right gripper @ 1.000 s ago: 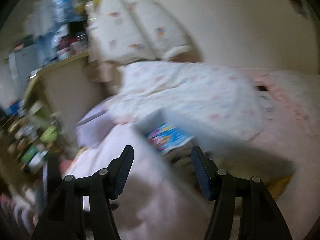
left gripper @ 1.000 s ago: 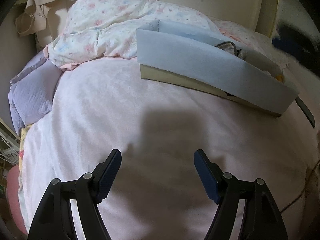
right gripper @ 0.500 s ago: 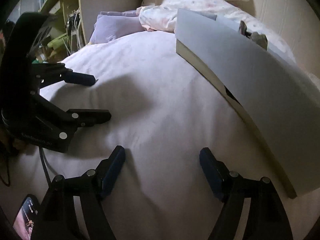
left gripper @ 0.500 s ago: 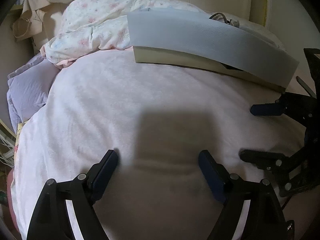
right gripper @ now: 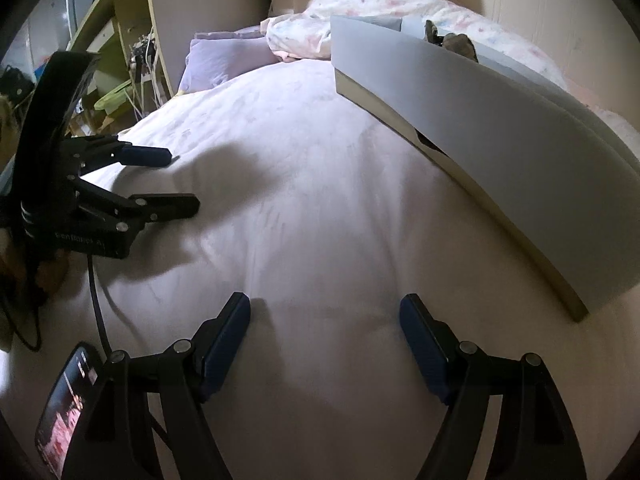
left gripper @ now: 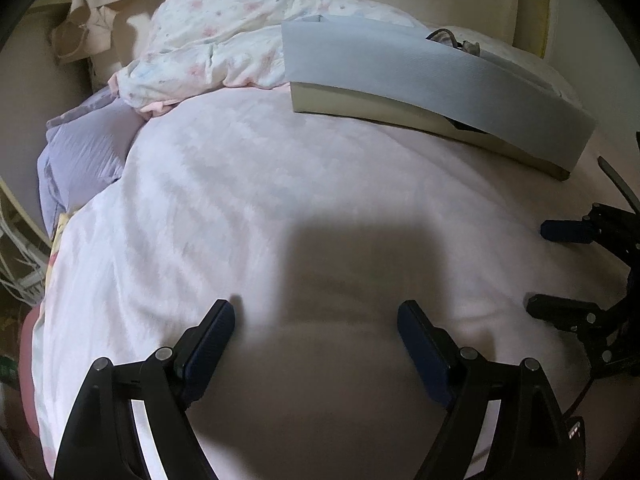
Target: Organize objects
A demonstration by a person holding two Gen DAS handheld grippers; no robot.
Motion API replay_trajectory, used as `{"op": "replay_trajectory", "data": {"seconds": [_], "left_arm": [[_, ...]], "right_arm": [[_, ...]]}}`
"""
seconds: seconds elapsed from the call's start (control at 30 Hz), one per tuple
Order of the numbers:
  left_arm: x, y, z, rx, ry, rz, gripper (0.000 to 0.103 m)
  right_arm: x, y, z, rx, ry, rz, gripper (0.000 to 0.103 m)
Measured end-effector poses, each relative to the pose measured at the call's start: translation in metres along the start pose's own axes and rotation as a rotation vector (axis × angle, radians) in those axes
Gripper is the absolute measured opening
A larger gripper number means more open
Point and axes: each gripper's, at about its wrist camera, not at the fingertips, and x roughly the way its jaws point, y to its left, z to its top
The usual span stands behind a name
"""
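- Left gripper (left gripper: 316, 320) — jaws apart, nothing between them, over the pale pink blanket (left gripper: 240, 200).
- Right gripper (right gripper: 324, 316) — jaws apart, empty, over the same blanket.
- Grey storage box (left gripper: 420, 76) sits on the blanket ahead of both grippers, against the floral quilt (left gripper: 224, 44); contents mostly hidden.
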Motion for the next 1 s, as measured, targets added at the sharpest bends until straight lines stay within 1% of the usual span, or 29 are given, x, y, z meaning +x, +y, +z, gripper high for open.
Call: {"op": "replay_trajectory", "data": {"seconds": [0.07,0.17,0.23,0.33,0.7,1.0], "left_arm": [[0.0,-0.001,-0.003,0.0,-0.01,0.003,0.087],[0.004,0.0,-0.002,-0.006,0.005,0.02,0.095],[0.005,0.004,-0.002,-0.023,0.007,0.01,0.098],[0.006,0.007,-0.003,-0.038,0.009,-0.007,0.1],[0.006,0.006,-0.004,-0.034,0.011,0.0,0.101],[0.006,0.005,-0.004,-0.034,0.011,0.0,0.101]], "right_arm": [[0.0,0.0,-0.002,-0.001,-0.008,-0.001,0.077],[0.005,0.0,-0.004,0.003,-0.001,0.005,0.078],[0.008,0.001,-0.005,0.003,-0.001,0.007,0.078],[0.007,0.0,-0.003,-0.001,0.001,0.002,0.079],[0.01,0.001,-0.003,-0.003,0.002,0.004,0.079],[0.01,-0.001,0.006,-0.006,0.003,0.006,0.079]]}}
